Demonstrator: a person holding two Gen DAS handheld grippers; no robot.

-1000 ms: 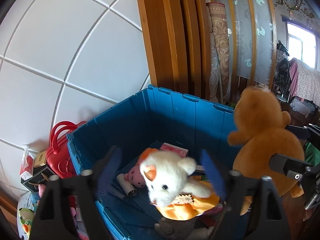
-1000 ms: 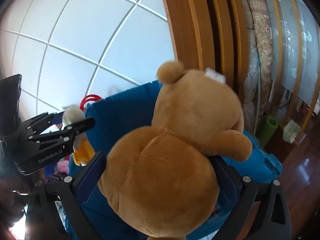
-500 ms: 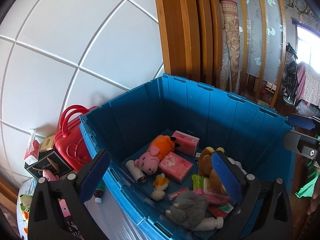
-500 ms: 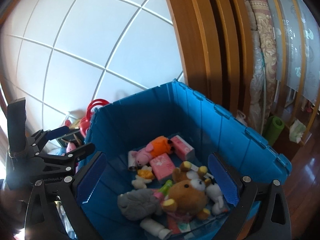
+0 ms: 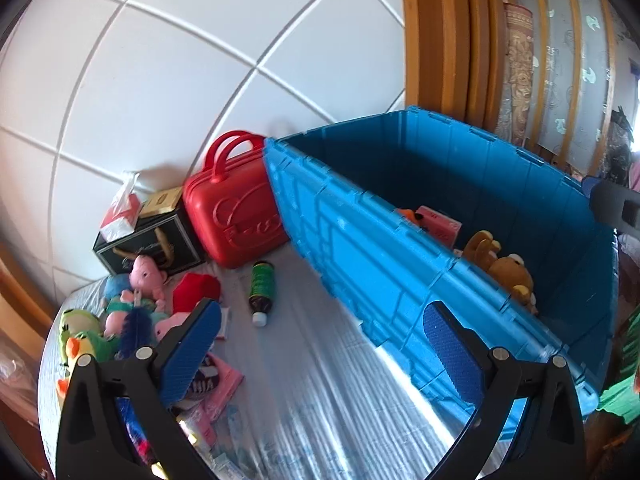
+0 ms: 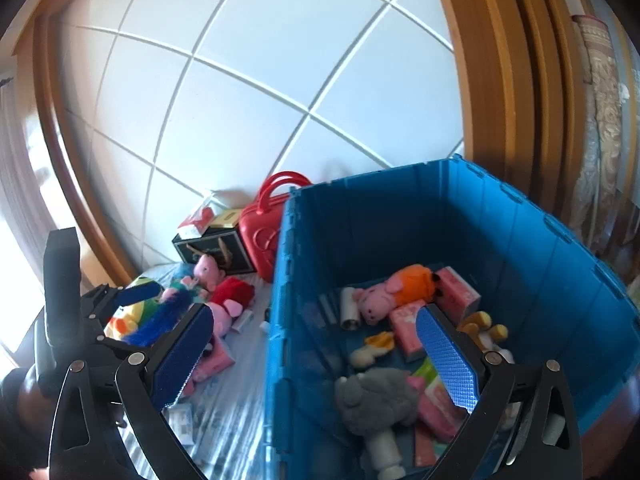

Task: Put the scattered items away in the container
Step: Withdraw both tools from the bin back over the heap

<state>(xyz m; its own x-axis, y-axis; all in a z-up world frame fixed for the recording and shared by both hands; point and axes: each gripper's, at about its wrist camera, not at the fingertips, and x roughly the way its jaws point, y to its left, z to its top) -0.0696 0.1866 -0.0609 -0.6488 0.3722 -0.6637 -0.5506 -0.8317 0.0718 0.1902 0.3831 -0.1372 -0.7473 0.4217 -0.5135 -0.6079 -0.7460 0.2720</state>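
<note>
The blue bin [image 5: 360, 248] fills the right of the left wrist view, with a brown bear [image 5: 508, 272] lying inside. My left gripper [image 5: 320, 320] is open and holds nothing; it hangs over the silver mat beside the bin's outer wall. To its left lie scattered toys: a pink pig plush [image 5: 146, 272], a red plush [image 5: 196, 288], a green duck plush [image 5: 80, 340] and a green bottle [image 5: 262, 284]. My right gripper [image 6: 314, 320] is open and bare above the blue bin [image 6: 520, 240]. Inside are a grey plush [image 6: 376, 396], an orange-clad pig [image 6: 396, 292] and pink packs [image 6: 408, 320].
A red carry case [image 5: 236, 216], a black box [image 5: 152, 240] and a tissue pack [image 5: 120, 208] stand against the white panelled wall behind the toys. Pink packets [image 5: 224, 384] lie on the silver mat [image 5: 320, 400]. Wooden door frames rise behind the bin.
The white plush and the brown bear left my grippers and dropped into the bin. Both grippers are now open, and both have swung left toward the pile on the mat.
</note>
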